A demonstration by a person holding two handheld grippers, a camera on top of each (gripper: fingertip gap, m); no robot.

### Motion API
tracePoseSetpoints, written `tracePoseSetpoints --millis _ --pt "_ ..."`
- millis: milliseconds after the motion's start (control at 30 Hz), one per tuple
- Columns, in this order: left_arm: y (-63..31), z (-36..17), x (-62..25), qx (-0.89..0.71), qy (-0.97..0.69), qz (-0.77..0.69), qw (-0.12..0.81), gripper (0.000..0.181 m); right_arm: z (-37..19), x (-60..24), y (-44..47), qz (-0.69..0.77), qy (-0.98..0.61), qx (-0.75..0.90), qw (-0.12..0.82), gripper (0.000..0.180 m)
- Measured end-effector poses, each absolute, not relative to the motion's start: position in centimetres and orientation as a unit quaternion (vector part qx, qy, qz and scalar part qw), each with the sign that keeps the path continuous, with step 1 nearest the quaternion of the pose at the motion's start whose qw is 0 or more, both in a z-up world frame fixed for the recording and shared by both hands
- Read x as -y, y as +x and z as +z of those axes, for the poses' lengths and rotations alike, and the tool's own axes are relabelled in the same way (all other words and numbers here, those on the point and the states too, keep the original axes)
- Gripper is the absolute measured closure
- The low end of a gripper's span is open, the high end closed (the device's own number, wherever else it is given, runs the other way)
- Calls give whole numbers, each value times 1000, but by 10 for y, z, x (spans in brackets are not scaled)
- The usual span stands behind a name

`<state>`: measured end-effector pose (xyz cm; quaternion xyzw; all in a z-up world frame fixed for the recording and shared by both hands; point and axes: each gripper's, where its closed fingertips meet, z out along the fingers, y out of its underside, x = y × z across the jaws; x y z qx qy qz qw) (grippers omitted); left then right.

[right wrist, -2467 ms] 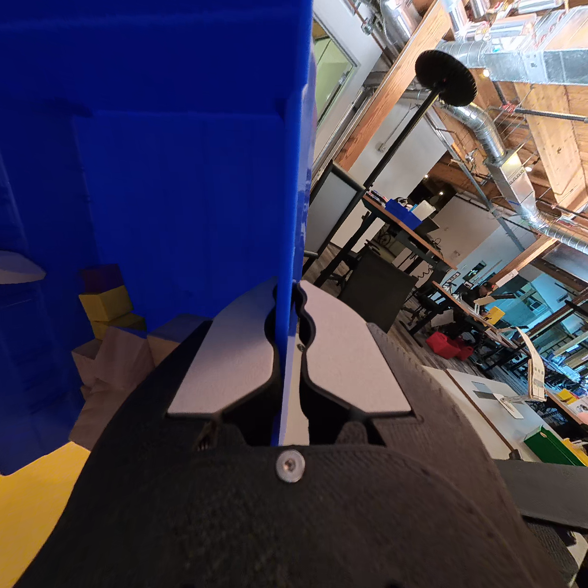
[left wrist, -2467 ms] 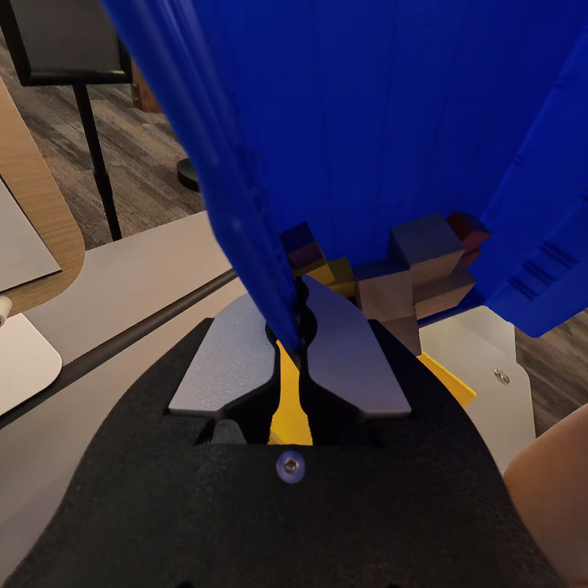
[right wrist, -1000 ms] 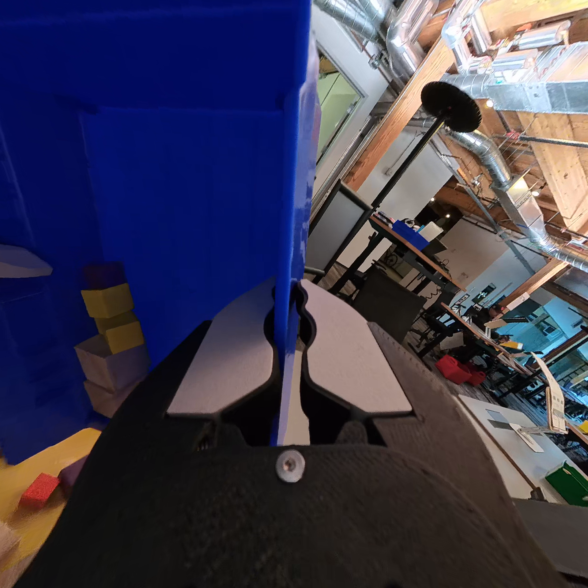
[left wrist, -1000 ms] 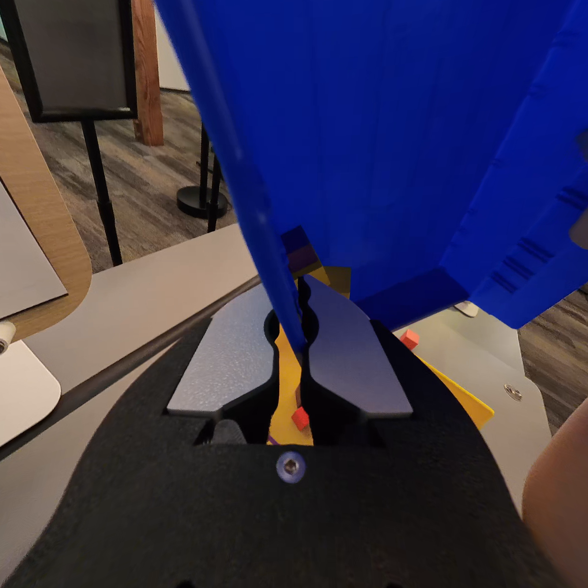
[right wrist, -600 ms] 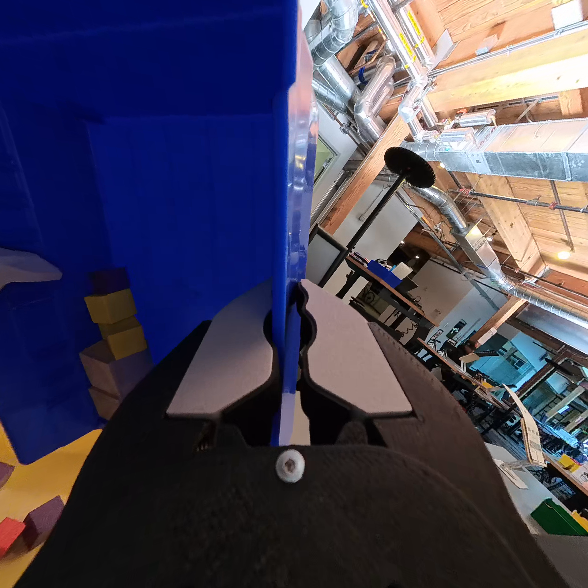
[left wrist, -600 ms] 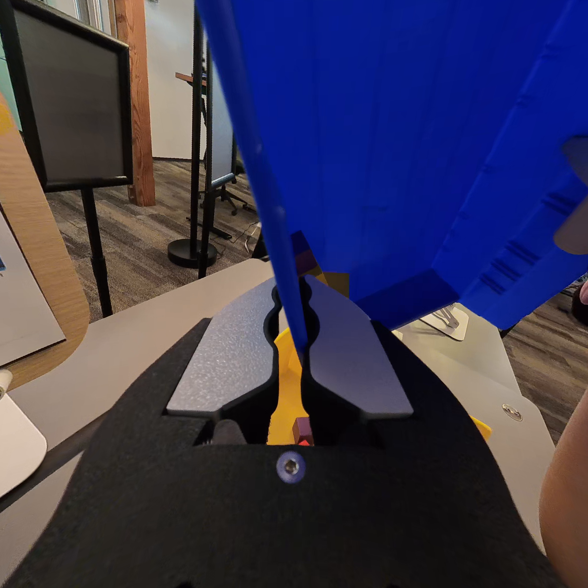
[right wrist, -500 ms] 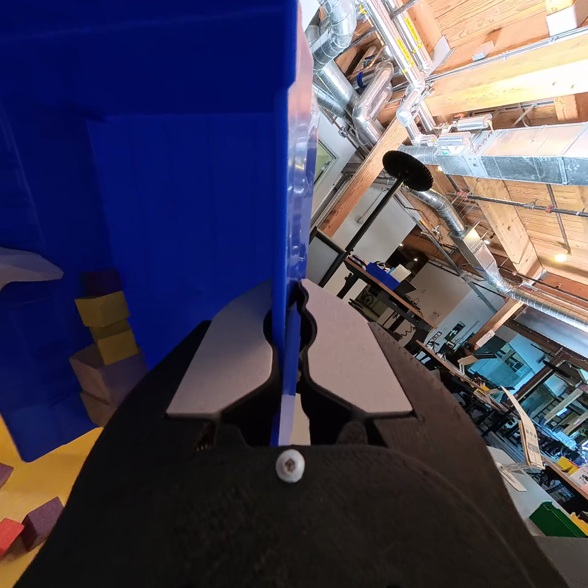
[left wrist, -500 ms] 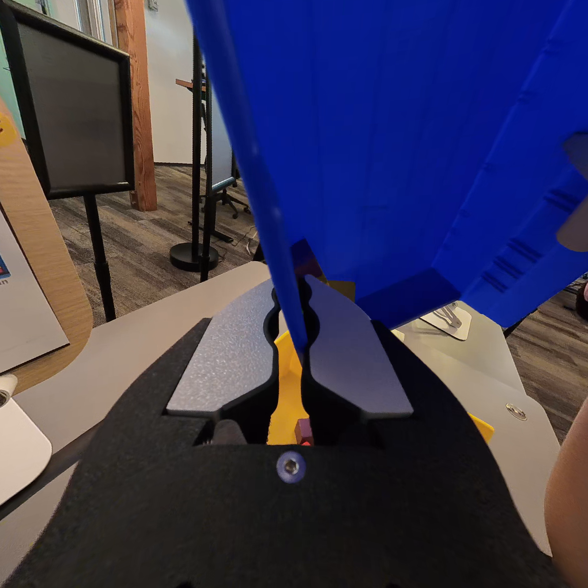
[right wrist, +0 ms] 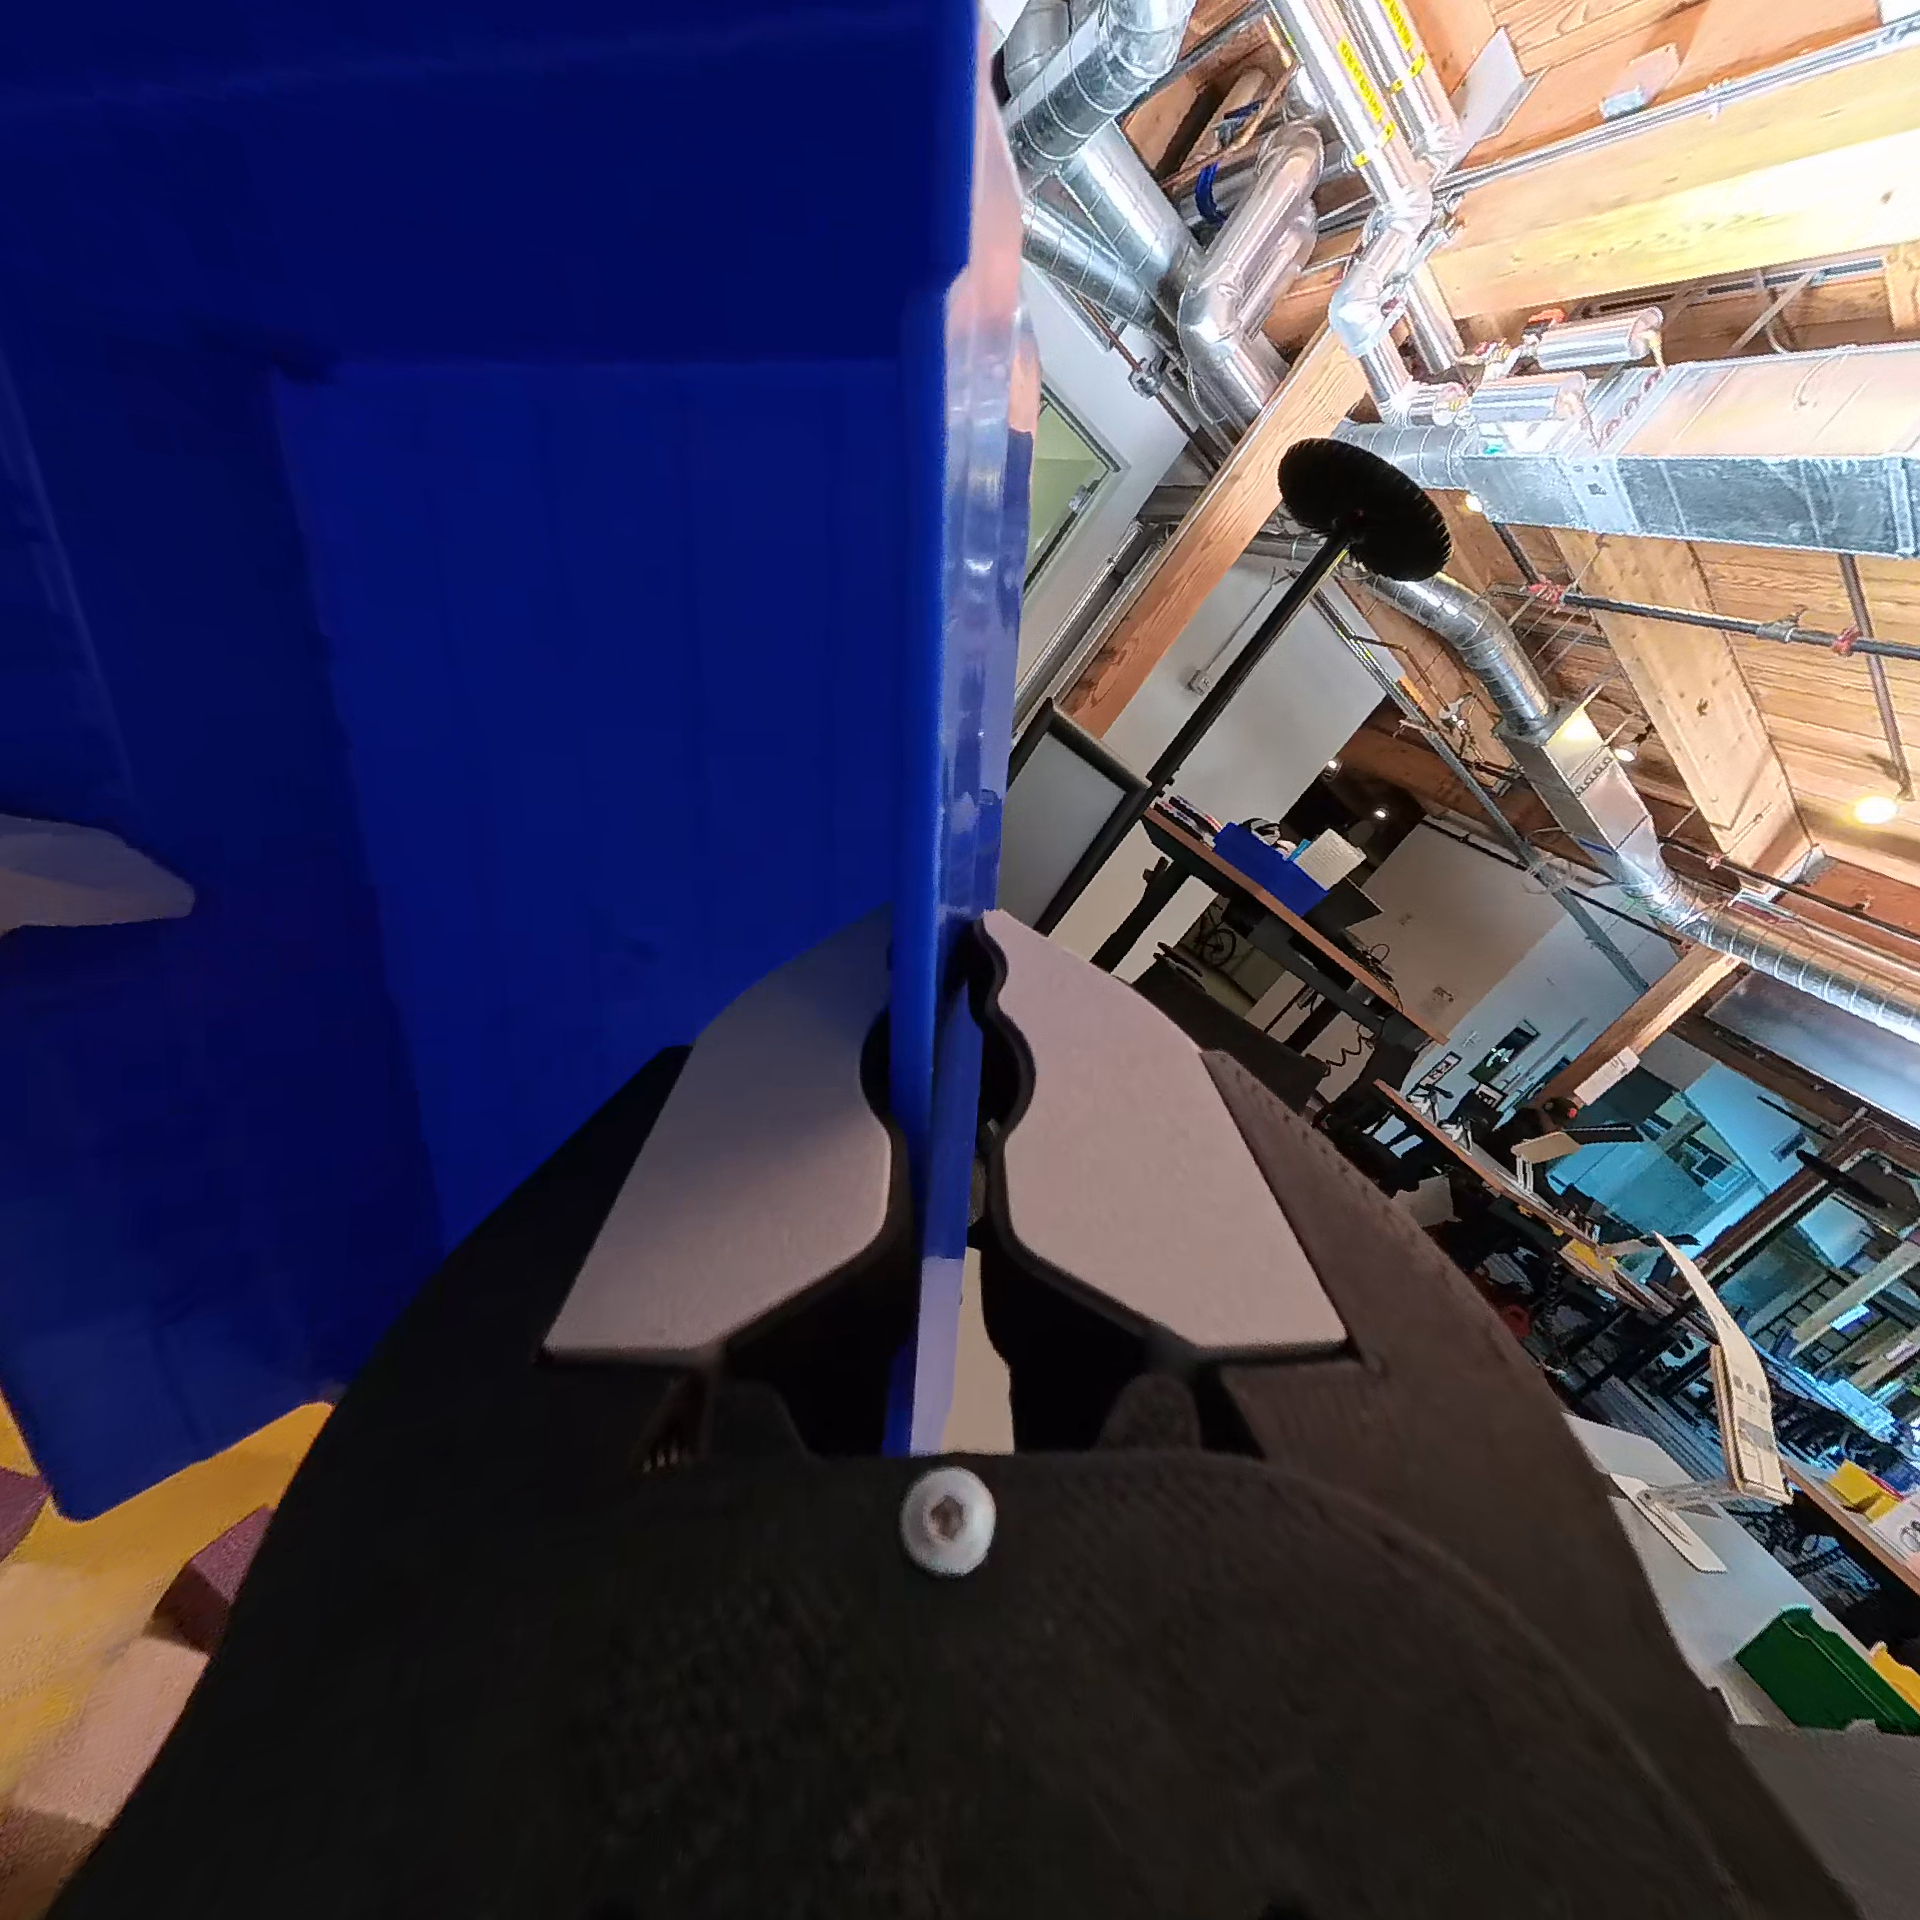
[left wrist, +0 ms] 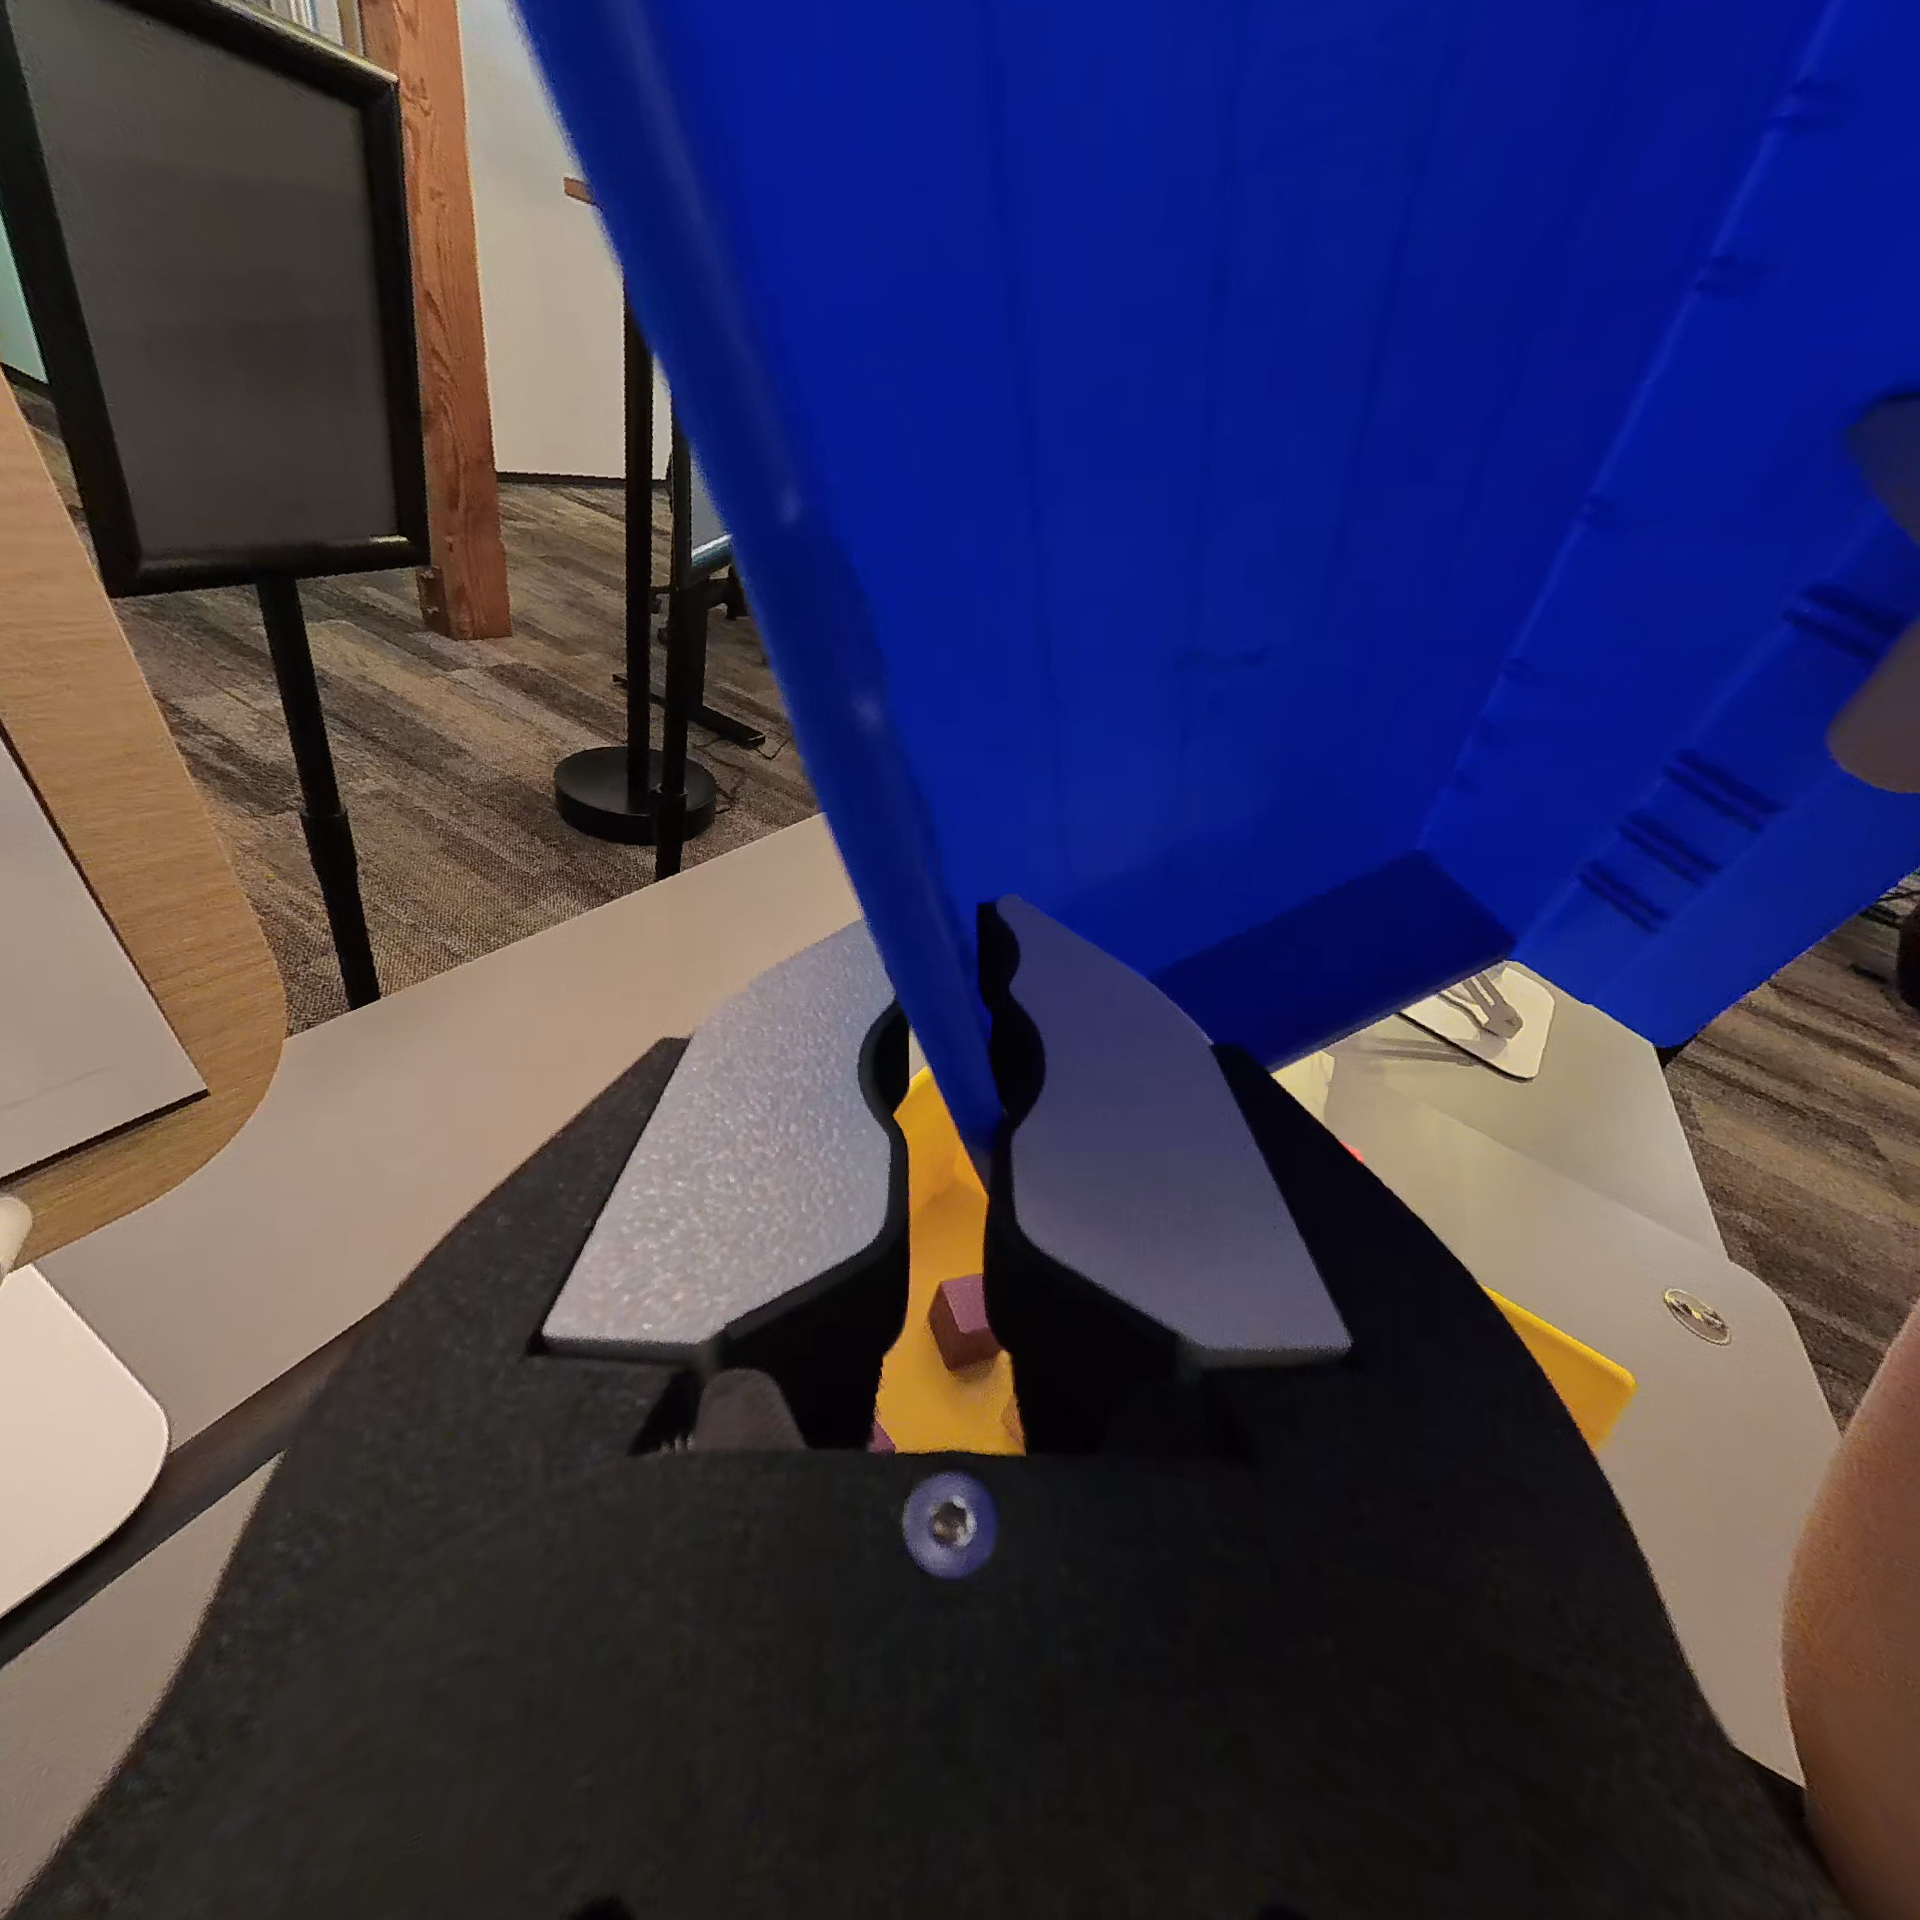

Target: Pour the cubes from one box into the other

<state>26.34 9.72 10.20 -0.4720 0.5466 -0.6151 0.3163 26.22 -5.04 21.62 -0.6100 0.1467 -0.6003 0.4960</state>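
I hold a blue box (left wrist: 1247, 468) tipped steeply over a yellow box (left wrist: 1558, 1382). My left gripper (left wrist: 971, 935) is shut on the blue box's left wall. My right gripper (right wrist: 940, 935) is shut on its right wall (right wrist: 935, 623). No cubes show inside the blue box in either view. A purple cube (left wrist: 958, 1332) lies in the yellow box below, seen between my left fingers. In the right wrist view, purple and pale cubes (right wrist: 208, 1600) lie on the yellow box's floor (right wrist: 83, 1558) at the lower left. The other gripper's finger tip (right wrist: 83, 883) shows on the far wall.
The yellow box sits on a grey table (left wrist: 468, 1060). A white stand base (left wrist: 1475, 1029) is on the table behind the boxes. A black framed sign on a pole (left wrist: 229, 312) stands on the floor at left. A person's arm (left wrist: 1860, 1558) is at the right edge.
The blue box tipped steeper and the last yellow, purple and pale cubes slid out of its corner into the yellow box. Both grippers stayed shut on its walls.
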Motion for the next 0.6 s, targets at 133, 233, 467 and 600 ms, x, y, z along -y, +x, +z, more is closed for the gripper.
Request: tracePoseSetpoints --millis 133,233,467,600 --pt "261 106 -96 -546 -468 -617 320 171 219 52 260 -603 -605 -145 500 173" --pt "257 112 -95 -546 -460 -618 328 171 224 53 254 -604 -596 -141 511 173" --pt "261 100 -93 -563 -485 -590 315 170 211 55 270 -585 -622 -161 496 174" --pt "256 107 -89 -561 -486 -591 316 170 215 60 266 -578 -616 -169 508 174"
